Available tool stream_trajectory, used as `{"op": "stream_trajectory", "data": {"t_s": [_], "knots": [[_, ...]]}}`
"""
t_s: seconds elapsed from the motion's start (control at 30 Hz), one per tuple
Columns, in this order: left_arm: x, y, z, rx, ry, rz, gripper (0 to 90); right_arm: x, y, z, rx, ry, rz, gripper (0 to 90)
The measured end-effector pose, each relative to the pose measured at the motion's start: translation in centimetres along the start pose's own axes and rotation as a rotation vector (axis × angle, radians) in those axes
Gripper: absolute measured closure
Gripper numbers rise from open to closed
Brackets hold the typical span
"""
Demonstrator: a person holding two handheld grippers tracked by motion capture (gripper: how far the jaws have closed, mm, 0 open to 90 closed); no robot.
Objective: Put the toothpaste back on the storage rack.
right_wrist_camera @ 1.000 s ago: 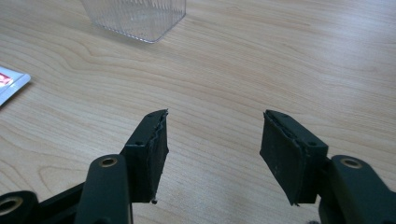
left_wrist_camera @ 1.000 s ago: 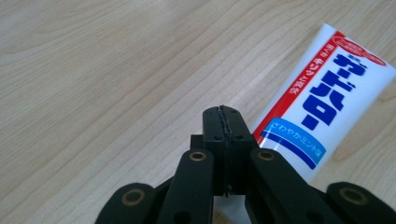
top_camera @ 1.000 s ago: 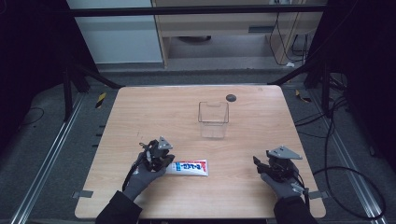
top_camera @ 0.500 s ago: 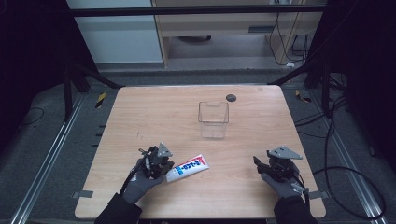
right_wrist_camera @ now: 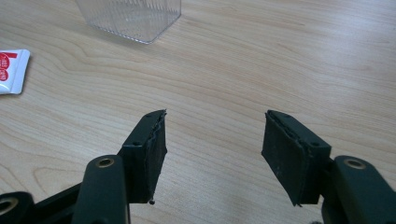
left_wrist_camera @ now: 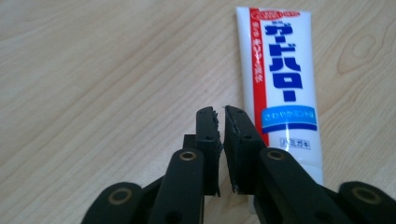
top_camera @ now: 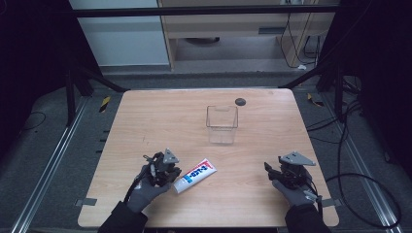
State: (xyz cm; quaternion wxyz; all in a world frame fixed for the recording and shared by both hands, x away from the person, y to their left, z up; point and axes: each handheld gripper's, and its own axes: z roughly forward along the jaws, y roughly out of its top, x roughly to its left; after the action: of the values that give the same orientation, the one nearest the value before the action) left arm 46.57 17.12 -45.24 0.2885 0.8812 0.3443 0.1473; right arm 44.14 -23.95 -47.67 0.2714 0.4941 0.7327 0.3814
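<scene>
White plastic with blue and red print marks the toothpaste tube, which is seen in the high view lying flat on the wooden table, near its front edge and left of centre. Its long axis is set on a diagonal, the flat crimped end pointing away and to the right towards the clear container, the other end just beside the left gripper. The left gripper is by far the nearer of the two; the right gripper is held well apart at the right front of the table.

In the left gripper view, the left gripper is seen with its jaws parted by only a thin slit and nothing between them; they have just been opening. The tube lies just to the right of the jaws, running away from the camera almost parallel to them, so a sideways shift and a wider spread would be judged necessary before any pinch.

In the right gripper view, the right gripper is shown spread wide over bare wood, gripping nothing, with the container farther off and the tube's crimped end at the left edge.

Against the earlier frames, the tube has been swung from lying nearly across the table to its present diagonal.
</scene>
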Motion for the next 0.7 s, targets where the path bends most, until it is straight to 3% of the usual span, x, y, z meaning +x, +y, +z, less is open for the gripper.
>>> {"op": "stream_trajectory", "data": {"t_s": [0.4, 0.7], "knots": [[0.2, 3.1, -2.3, -0.073, -0.008, 0.016, 55.5, -0.2, 0.0, 0.0, 0.002, 0.001, 0.014, 39.2], [-0.6, 4.8, -2.3, -0.054, -0.013, 0.05, 42.7, -0.4, 0.0, 0.0, 0.005, -0.004, 0.02, 38.6]]}}
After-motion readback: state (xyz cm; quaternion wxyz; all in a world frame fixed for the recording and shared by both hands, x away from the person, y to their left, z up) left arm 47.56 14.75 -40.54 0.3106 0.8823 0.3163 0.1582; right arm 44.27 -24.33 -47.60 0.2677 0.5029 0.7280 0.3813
